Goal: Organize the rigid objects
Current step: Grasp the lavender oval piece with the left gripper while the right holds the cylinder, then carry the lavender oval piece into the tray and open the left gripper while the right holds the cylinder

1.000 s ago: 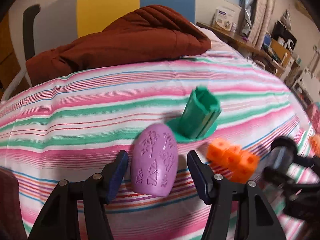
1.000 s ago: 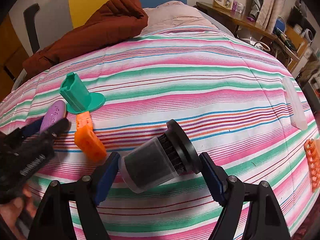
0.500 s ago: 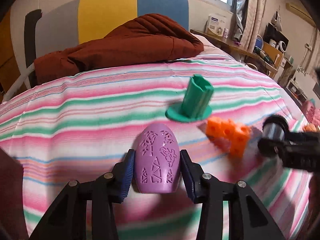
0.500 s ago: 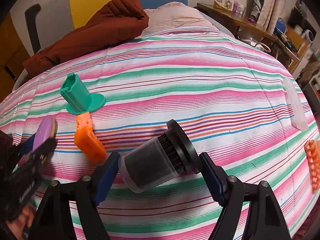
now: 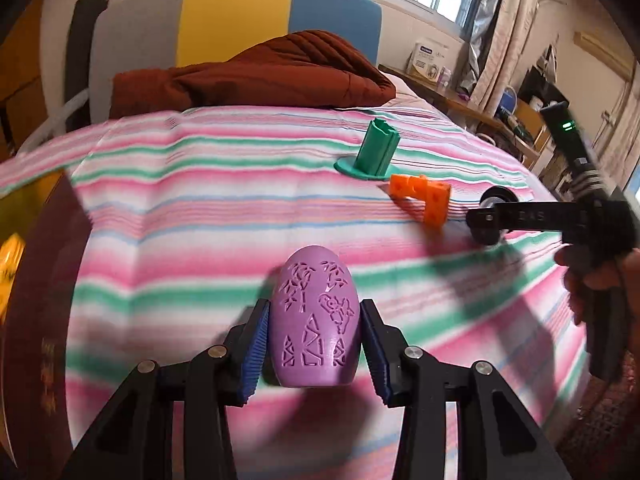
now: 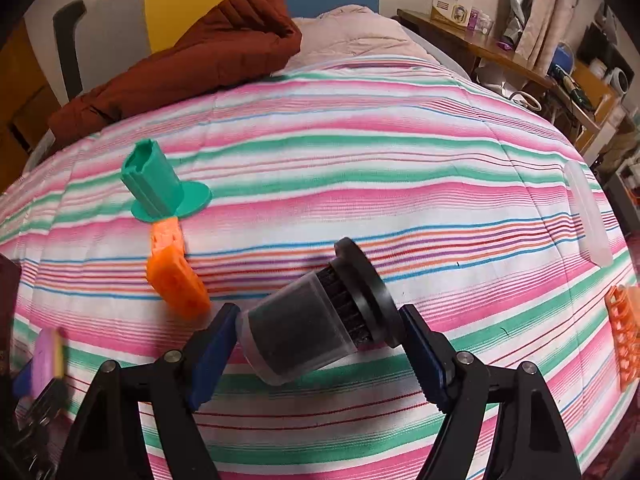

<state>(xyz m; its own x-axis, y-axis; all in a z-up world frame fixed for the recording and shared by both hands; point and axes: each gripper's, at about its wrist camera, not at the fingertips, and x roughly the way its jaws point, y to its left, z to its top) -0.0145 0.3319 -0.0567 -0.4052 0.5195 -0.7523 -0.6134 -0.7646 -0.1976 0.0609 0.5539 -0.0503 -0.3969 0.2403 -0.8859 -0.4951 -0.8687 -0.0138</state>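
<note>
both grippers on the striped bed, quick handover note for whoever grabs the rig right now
Left gripper: shut on the purple egg-shaped piece, held off the striped bedspread.
Right gripper: pads at either end of the black cylindrical filter, which lies on its side; a firm grip cannot be told.
Green flanged post and orange block piece lie loose on the bed, touching.
Done: egg picked up. Left: place the egg, deal with the filter, post and block.

L gripper (image 5: pixel 314 346) fingers clamped shut; R gripper (image 6: pixel 318 354) fingers spread, angled down.
</note>
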